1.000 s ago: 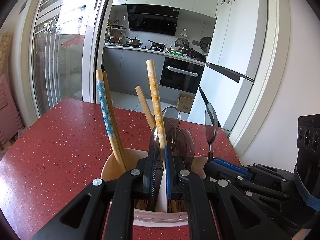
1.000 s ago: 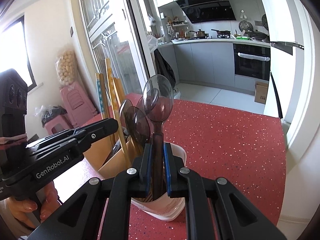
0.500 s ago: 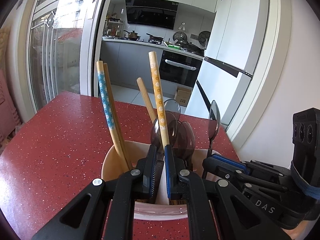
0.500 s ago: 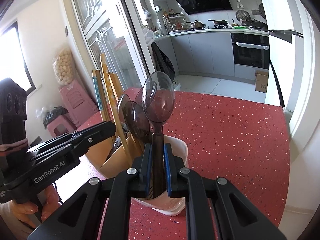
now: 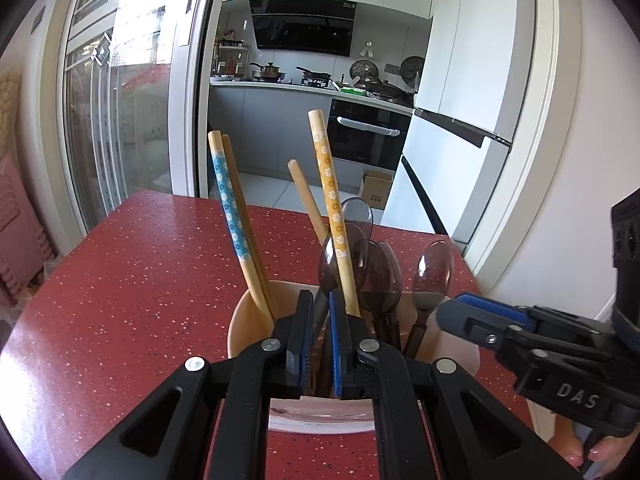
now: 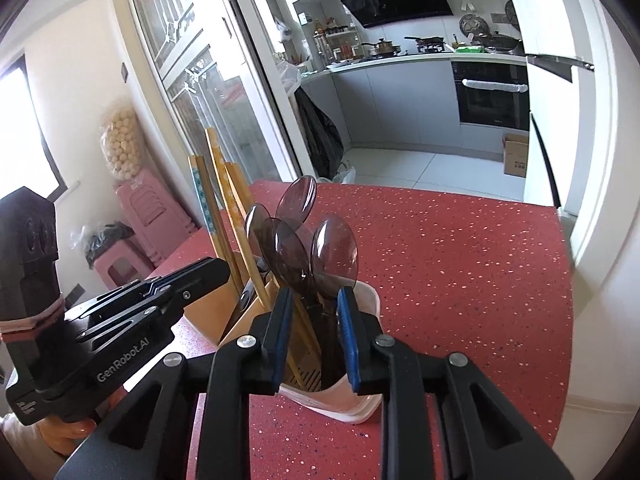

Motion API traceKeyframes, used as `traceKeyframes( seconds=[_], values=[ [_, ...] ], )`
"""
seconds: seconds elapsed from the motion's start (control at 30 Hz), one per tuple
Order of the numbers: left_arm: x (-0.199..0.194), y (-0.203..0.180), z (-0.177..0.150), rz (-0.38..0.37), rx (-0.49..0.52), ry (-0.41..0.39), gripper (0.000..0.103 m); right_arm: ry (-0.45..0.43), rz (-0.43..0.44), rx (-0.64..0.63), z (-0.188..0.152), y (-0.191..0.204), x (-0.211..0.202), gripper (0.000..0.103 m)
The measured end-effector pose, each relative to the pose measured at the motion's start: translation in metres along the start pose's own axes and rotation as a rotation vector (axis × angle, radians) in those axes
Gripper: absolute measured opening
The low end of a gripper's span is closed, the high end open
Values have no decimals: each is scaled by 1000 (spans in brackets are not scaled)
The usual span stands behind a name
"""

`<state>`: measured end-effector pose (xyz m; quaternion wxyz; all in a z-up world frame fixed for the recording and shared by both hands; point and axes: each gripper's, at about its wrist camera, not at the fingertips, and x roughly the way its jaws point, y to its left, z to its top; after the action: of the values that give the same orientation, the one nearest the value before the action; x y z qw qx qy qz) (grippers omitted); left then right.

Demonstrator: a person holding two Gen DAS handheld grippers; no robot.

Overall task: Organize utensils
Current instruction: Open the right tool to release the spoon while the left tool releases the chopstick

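A beige utensil holder stands on the red speckled table. Patterned wooden chopsticks lean in its left compartment. Brown see-through spoons stand in the right one. My left gripper is shut at the holder's middle divider, its pads a narrow gap apart. My right gripper is at the spoon side and its jaws are opening. One spoon stands between them, and the pads do not press on its handle.
The table's far edge meets a sliding glass door and a kitchen doorway. A white fridge stands to the right. Pink stools sit on the floor at the left. A person's hand holds the left gripper.
The right gripper's jaws have parted from the spoon handle they were pinching, and that spoon now sits lower in the holder. The left gripper has kept its place.
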<state>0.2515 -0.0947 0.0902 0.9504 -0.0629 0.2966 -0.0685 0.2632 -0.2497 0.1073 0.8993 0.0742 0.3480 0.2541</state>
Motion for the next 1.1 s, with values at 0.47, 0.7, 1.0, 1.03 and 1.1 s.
traceKeyframes(
  seconds=[0.47,0.7,1.0,1.03,1.1],
  values=[
    [-8,28,4,33,-51,-8,37,9,-35,48,-1,2,-7,37],
    [-9,28,2,77,-19,1,38,3,-22,54,-3,4,-7,41],
    [-8,28,-2,73,-11,11,38,-21,67,121,26,-7,-2,42],
    [-7,28,-2,71,-12,13,38,-16,90,139,34,-9,4,42],
    [-6,29,-1,65,-12,16,38,6,116,175,45,-15,16,42]
  ],
)
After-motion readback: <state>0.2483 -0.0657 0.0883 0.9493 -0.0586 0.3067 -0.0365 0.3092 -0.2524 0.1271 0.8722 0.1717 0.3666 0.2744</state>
